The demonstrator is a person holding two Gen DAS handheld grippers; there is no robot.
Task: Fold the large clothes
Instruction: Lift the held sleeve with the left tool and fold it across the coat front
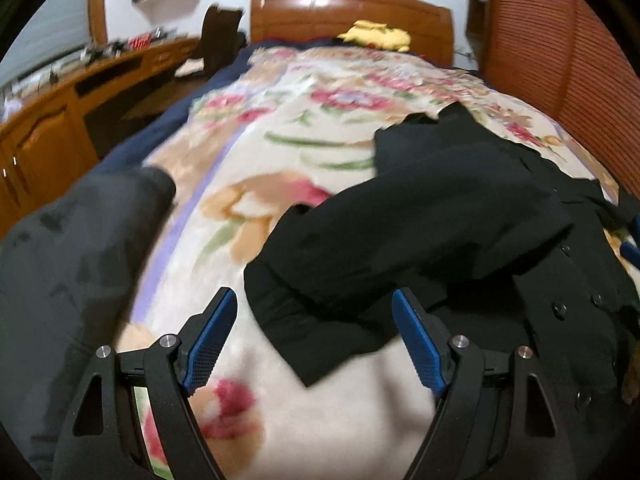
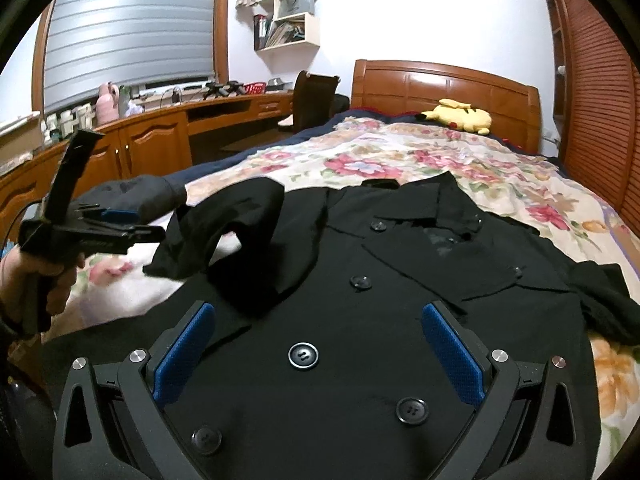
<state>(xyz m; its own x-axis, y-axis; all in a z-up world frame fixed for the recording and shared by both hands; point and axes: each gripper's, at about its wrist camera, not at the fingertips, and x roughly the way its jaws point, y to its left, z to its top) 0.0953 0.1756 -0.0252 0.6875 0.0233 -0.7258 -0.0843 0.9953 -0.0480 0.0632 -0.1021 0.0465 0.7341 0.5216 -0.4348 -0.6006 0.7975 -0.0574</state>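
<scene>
On the bed: a black coat (image 2: 360, 280) lies front up on the floral blanket (image 2: 420, 152), filling the middle and lower frame.
Sleeve: one black sleeve (image 2: 224, 216) arches up left of centre.
Left hand-held gripper (image 1: 314, 336): jaws wide, empty, over the coat's edge.
Right hand-held gripper (image 2: 318, 352): jaws wide, empty, above the buttoned front.
Upper right: yellow plush toy (image 2: 460, 116) by the headboard (image 2: 440, 84).

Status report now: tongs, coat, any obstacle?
Both tongs, left and right, open, empty. Black coat flat on bed, one sleeve folded inward. No obstacle.
</scene>
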